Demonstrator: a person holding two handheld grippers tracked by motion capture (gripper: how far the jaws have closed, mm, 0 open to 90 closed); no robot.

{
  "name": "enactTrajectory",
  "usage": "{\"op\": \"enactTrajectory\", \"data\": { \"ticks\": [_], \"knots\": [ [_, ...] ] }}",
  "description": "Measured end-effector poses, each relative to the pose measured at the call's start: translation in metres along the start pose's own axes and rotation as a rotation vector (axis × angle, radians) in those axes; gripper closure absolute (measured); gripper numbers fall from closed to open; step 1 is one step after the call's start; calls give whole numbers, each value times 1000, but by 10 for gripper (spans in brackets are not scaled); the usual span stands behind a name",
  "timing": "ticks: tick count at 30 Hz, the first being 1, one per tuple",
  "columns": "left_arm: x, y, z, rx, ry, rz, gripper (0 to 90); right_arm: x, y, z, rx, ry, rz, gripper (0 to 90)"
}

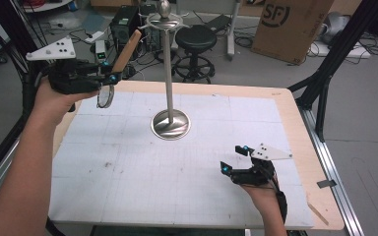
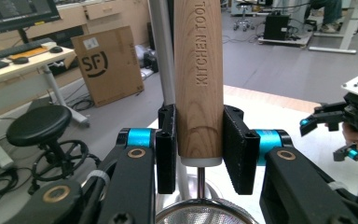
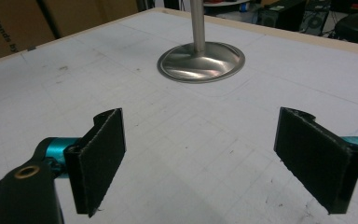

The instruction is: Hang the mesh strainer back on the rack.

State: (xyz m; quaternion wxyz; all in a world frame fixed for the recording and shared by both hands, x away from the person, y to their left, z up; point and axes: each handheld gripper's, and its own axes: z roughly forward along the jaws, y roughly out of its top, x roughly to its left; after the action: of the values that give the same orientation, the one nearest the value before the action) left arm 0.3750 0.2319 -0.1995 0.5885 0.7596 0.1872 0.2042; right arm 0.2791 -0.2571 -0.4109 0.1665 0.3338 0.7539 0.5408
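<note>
the left gripper (image 1: 109,77) is up in the air over the far left corner of the table (image 1: 295,123), and its jaws are closed snug on the wooden handle (image 2: 199,84) of a small strainer (image 1: 106,96). the handle is stamped "kitchen tool" and points up and away, while the wire bowl hangs below the jaws, clear of the white mat. the pads (image 2: 235,149) sit on the lowest part of the wood, just above the white collar where the metal stem begins.

the right gripper (image 1: 237,158) is low near the table's near right corner, jaws spread wide with nothing between them.

a tall steel hanging stand (image 1: 170,73) rises from its round base near the middle of the far edge, hooks at the top.

i'd judge the strainer light and stiff, with most of what weight it has down in the bowl. the smooth tapered wood could slide or twist in the pads, so a hold low by the collar seems right. the mesh looks easy to dent; better not to pinch it. whether the handle end has a hanging hole, i can't tell.
</note>
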Motion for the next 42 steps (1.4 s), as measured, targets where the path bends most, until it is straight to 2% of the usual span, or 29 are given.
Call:
{"op": "enactTrajectory", "data": {
  "ticks": [10,25,42],
  "knots": [
    [8,12,-2,4,36,-1,685,0,0,0,4,-1,3,154],
    [11,12,8,8,50,-17,685,0,0,0,0,-2,4,154],
    [9,10,22,41,62,-22,685,0,0,-2,1,-3,7,154]
  ]
}}
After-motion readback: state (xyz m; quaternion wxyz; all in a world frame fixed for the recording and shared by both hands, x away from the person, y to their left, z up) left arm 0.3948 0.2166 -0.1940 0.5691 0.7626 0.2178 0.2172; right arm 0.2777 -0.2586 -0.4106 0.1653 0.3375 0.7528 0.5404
